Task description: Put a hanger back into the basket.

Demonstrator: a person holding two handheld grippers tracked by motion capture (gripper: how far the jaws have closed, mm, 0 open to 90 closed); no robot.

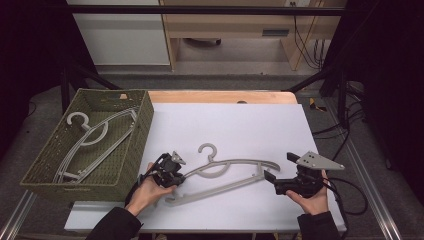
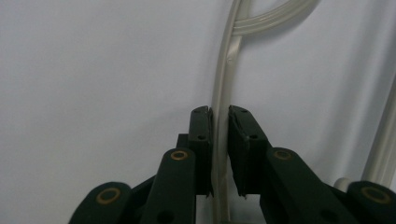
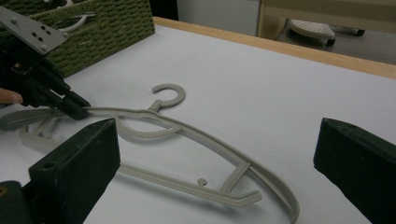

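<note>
My left hand-held gripper (image 1: 176, 176), at the lower middle-left of the high view, is clamped on the upper arm of a pale grey plastic clothes hanger (image 1: 227, 176) that lies flat on the white surface (image 1: 235, 125). In the left gripper view the thin rail of that hanger (image 2: 223, 93) runs straight up the frame between my two black jaws, and the pads press on it from both sides; the curved inner loop of the hanger shows at the top right of that frame. In the high view the hanger stretches from my left hand-held gripper toward the lower middle-right of the frame, its hook pointing toward the top. My right hand-held gripper (image 1: 272, 176) rests in my right hand (image 1: 312, 197) at the lower right of the high view, just beside the hanger's right end and holding nothing; in the right gripper view its jaws stand wide apart at the lower left and right edges, with the hanger (image 3: 187, 135) lying on the surface between and beyond them. A green woven basket (image 1: 140, 135) sits at the left of the high view, partly off the white surface, with another grey hanger (image 1: 95, 140) lying inside it.
</note>
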